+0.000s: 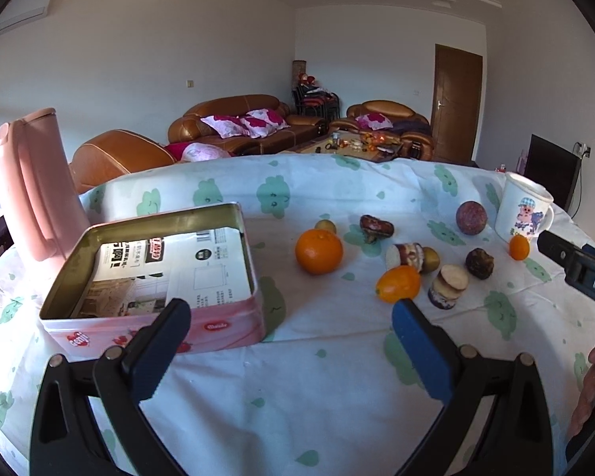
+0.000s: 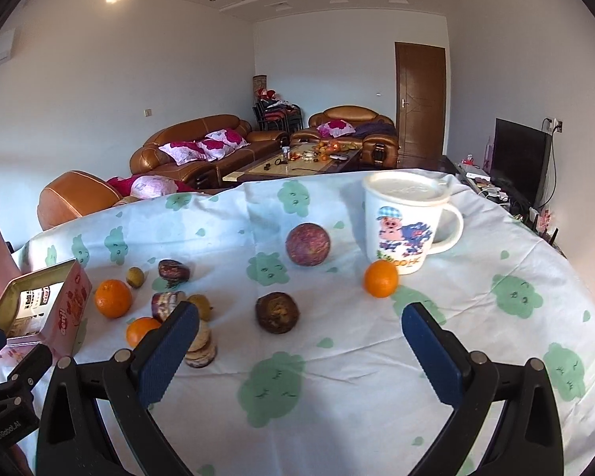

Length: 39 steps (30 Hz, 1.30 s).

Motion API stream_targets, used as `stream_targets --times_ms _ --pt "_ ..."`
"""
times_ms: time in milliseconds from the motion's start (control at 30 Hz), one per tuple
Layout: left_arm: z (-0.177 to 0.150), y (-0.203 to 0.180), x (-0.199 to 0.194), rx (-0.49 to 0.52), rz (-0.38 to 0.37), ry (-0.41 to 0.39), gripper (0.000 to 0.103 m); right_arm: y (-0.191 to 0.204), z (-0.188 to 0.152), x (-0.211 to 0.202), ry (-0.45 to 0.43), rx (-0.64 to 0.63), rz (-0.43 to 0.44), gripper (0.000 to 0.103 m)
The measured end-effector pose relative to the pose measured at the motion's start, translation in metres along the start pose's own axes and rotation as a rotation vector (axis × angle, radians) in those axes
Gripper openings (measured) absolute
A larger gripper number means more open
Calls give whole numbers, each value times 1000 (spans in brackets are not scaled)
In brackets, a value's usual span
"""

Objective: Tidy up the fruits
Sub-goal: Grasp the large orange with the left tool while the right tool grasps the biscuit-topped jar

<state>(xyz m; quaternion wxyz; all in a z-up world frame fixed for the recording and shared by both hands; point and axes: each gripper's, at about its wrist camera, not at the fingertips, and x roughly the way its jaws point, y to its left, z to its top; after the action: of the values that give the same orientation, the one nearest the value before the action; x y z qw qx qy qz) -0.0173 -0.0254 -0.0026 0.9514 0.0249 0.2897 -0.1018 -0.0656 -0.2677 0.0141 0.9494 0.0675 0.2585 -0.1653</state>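
Note:
Fruits lie scattered on a table with a white cloth (image 1: 321,377). In the left wrist view I see a large orange (image 1: 318,251), a smaller orange (image 1: 398,283), a small orange (image 1: 519,247) by the mug, a round purple fruit (image 1: 471,217), dark brown fruits (image 1: 480,263) and cut pieces (image 1: 448,285). An open pink tin (image 1: 158,277) stands at the left. My left gripper (image 1: 291,319) is open and empty, above the cloth in front of the tin and fruits. My right gripper (image 2: 299,327) is open and empty, near a dark fruit (image 2: 277,312), with the purple fruit (image 2: 308,244) and small orange (image 2: 380,278) beyond.
A white cartoon mug (image 2: 406,222) stands at the back right. A pink kettle (image 1: 35,182) stands behind the tin (image 2: 39,309) at the far left. The table's far edge drops off to a living room with brown sofas (image 1: 234,123).

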Motion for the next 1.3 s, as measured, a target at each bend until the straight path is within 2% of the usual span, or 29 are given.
stream_targets --times_ms 133,200,267,333,467,600,733,800,1000,1067,1167,1300 --pt "7 -25 15 39 -55 55 99 -24 1 7 47 38 30 97" --pt "12 -39 28 67 -58 91 92 -28 1 15 93 43 52 70" --pt "15 -50 40 92 -75 126 86 -29 1 24 135 49 93 61" --pt "18 -59 50 106 -95 158 80 -27 0 30 155 51 127 60" --pt "20 -71 68 129 -116 197 68 -25 0 36 151 53 139 60" --pt "21 -78 88 157 -104 242 64 -24 -2 44 163 75 169 61" --pt "19 -81 104 164 -138 314 50 -20 -6 55 204 76 200 61" --pt "22 -81 107 157 -145 308 42 -16 -8 59 227 74 226 61" --pt "24 -80 111 134 -168 308 39 5 -12 59 259 33 303 61" --pt "25 -75 107 111 -155 295 39 16 -12 60 267 15 324 61" --pt "26 -65 94 111 -121 280 39 28 -11 60 279 4 347 61" --pt "29 -48 64 128 -94 220 39 46 -9 62 286 -42 346 61"
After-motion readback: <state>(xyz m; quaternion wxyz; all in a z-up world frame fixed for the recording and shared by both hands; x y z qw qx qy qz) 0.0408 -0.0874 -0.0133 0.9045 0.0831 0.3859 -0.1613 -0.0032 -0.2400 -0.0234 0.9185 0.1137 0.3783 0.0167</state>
